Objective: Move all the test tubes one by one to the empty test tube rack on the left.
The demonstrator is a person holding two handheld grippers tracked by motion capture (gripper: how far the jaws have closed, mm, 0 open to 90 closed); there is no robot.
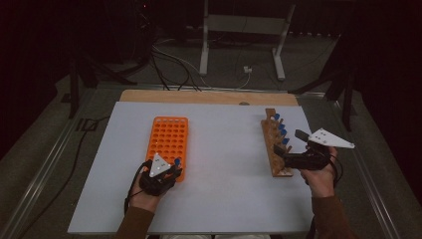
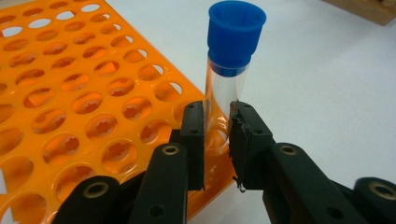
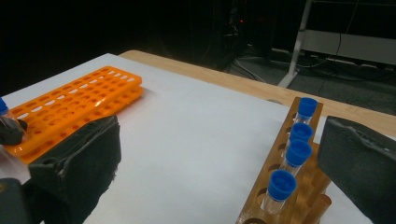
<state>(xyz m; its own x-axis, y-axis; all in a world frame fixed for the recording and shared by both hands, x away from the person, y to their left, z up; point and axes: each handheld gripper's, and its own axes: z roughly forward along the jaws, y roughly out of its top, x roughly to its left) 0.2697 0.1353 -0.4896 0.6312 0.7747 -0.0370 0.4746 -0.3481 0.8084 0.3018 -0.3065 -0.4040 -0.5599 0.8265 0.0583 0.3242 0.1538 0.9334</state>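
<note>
The left tool (image 2: 216,140) pinched a clear, blue-capped test tube (image 2: 227,88) upright at the near corner of the orange rack (image 2: 70,107) on the white surface (image 1: 224,164). The right tool (image 3: 219,177), spread wide, hovered beside the wooden rack (image 3: 280,186) holding four capped tubes (image 3: 299,154).

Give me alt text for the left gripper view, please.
The left gripper is shut on a clear test tube with a blue cap, held upright at the near corner of the orange rack. The rack's visible holes are empty, and white table lies beyond.
</note>
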